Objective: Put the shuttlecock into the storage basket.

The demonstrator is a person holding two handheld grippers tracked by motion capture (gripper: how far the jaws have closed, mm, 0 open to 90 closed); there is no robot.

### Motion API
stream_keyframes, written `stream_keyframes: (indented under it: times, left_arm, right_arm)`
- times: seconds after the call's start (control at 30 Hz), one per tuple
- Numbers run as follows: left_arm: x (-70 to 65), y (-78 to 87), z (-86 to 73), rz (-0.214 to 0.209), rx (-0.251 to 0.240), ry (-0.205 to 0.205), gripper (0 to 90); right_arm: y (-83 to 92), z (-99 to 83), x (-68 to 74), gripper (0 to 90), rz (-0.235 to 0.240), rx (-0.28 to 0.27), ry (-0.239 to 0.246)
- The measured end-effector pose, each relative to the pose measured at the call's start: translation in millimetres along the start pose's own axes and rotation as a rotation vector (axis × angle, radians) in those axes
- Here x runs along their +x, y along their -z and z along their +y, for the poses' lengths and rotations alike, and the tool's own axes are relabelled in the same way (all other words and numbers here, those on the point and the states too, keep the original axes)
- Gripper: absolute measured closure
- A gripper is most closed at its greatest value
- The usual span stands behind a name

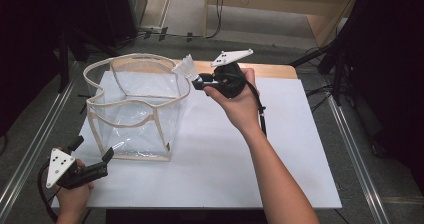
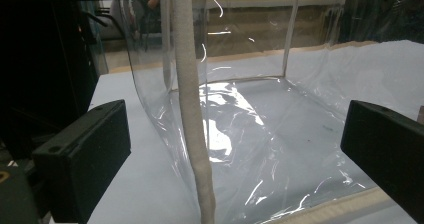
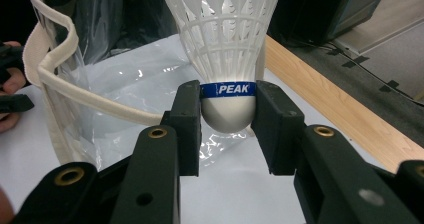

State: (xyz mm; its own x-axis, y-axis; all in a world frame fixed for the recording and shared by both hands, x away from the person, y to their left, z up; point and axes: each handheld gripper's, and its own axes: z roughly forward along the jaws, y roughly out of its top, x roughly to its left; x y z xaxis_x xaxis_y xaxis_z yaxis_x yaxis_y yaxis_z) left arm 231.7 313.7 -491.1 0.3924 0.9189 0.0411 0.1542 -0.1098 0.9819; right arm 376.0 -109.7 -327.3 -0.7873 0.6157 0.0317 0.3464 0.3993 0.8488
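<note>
Gripping a white shuttlecock (image 3: 226, 79) by its cork, right tongs (image 3: 227, 121) beside the clear bag (image 1: 135, 109) (left tongs (image 1: 95, 161) agape).

white table (image 1: 280, 149), grey floor (image 1: 360, 149), dark surroundings

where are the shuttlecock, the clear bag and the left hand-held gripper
shuttlecock (image 3: 227, 115), right gripper view, on its white rounded cork
clear bag (image 1: 131, 60), high view, on its far cloth rim
left hand-held gripper (image 1: 92, 150), high view, between its open jaw tips
</note>
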Motion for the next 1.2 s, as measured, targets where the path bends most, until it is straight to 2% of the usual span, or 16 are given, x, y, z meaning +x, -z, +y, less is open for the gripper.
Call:
stream_keyframes:
  times: [1.2]
  left_arm:
    - [0.0, -0.2, 0.2, -0.001, 0.0, 0.005, 0.3]
  right_arm:
    - [-11.2, 7.8, 20.5, 62.6, 0.067, -0.019, 0.02]
